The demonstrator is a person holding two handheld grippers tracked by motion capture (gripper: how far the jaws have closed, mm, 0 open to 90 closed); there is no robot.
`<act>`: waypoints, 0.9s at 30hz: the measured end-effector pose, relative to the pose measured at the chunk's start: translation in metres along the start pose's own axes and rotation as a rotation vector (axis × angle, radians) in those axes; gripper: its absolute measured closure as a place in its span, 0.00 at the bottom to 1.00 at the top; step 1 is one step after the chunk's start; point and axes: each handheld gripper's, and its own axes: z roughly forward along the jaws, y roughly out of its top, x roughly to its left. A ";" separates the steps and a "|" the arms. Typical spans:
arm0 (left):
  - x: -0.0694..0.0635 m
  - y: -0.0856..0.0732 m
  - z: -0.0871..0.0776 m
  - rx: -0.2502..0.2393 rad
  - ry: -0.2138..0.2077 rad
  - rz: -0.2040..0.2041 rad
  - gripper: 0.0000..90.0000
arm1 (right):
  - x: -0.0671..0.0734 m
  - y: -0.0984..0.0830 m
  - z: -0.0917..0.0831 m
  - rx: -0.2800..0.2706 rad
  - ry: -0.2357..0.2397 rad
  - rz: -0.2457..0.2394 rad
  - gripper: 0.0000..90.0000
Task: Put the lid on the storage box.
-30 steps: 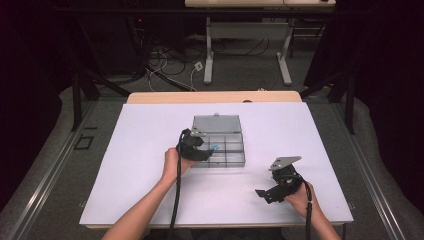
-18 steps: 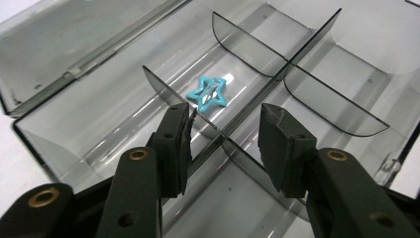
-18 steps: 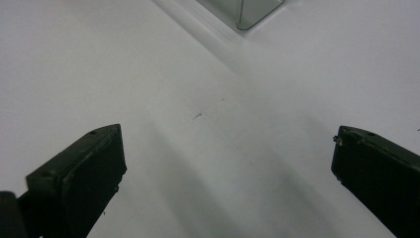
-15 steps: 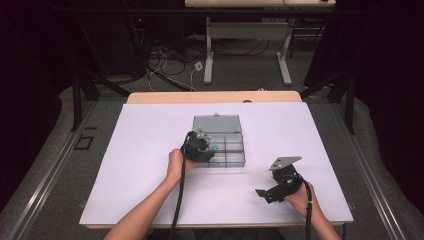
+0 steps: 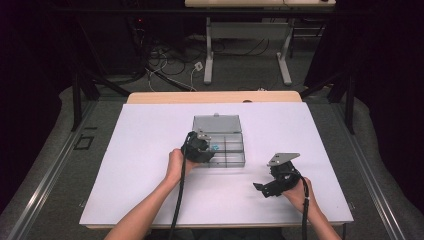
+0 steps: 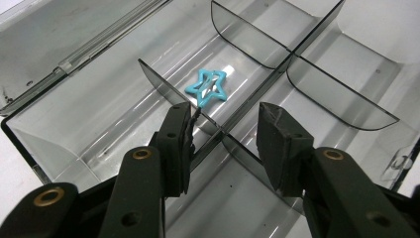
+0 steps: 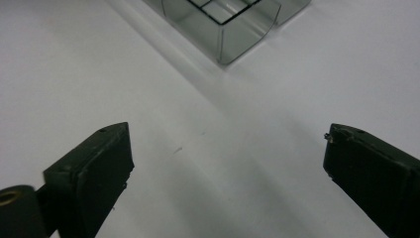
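Observation:
An open clear grey compartment box (image 5: 234, 161) lies mid-table with its lid (image 5: 217, 123) folded back. A teal star-shaped clip (image 6: 208, 87) lies flat in one compartment of the box (image 6: 59, 134), also visible from above as the clip (image 5: 215, 147). My left gripper (image 6: 225, 111) hangs over the box's left end (image 5: 206, 148), open, straddling a divider just short of the star. Its jaws have just been closing, and they grip nothing. My right gripper (image 5: 265, 183) rests open on the white table, right of the box. Its jaws (image 7: 228, 144) have just narrowed slightly, with nothing between them.
The white tabletop (image 5: 150, 150) spreads wide around the box. A corner of the box (image 7: 233, 39) lies ahead of my right gripper. Beyond the table's far edge are desk legs (image 5: 207, 55) and loose cables (image 5: 165, 55) on the floor.
My left gripper has edged slightly to the right over the box's left end. The right hand and gripper stay where they were.

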 end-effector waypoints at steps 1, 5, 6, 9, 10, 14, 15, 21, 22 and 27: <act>0.000 0.000 0.000 -0.003 0.001 -0.001 0.64 | -0.001 0.002 0.000 -0.012 -0.001 0.002 0.08; 0.000 0.000 0.000 -0.006 0.004 -0.001 0.64 | -0.008 0.013 0.003 -0.052 0.016 0.028 0.20; -0.001 0.000 0.001 -0.011 0.001 -0.008 0.64 | -0.010 0.016 0.003 -0.055 0.018 0.040 0.28; 0.000 0.000 0.000 -0.002 -0.006 -0.006 0.64 | -0.015 0.024 0.007 -0.077 0.014 0.058 0.42; 0.000 0.000 0.000 0.000 -0.007 -0.005 0.64 | -0.018 0.027 0.010 -0.081 0.016 0.051 0.45; -0.001 0.000 0.000 -0.004 -0.006 -0.009 0.64 | -0.024 0.039 0.017 -0.088 0.001 0.036 0.62; 0.000 0.000 0.000 -0.002 -0.009 -0.010 0.64 | -0.025 0.042 0.017 -0.081 -0.003 0.039 0.66; -0.001 -0.001 0.000 -0.007 -0.006 -0.010 0.64 | -0.037 0.058 0.028 -0.111 -0.033 0.052 0.87; 0.000 0.000 0.000 -0.002 -0.009 -0.009 0.64 | -0.039 0.060 0.029 -0.104 -0.035 0.074 0.90; 0.000 0.000 0.000 -0.003 -0.009 -0.008 0.64 | -0.055 0.071 0.040 -0.114 -0.045 0.116 1.00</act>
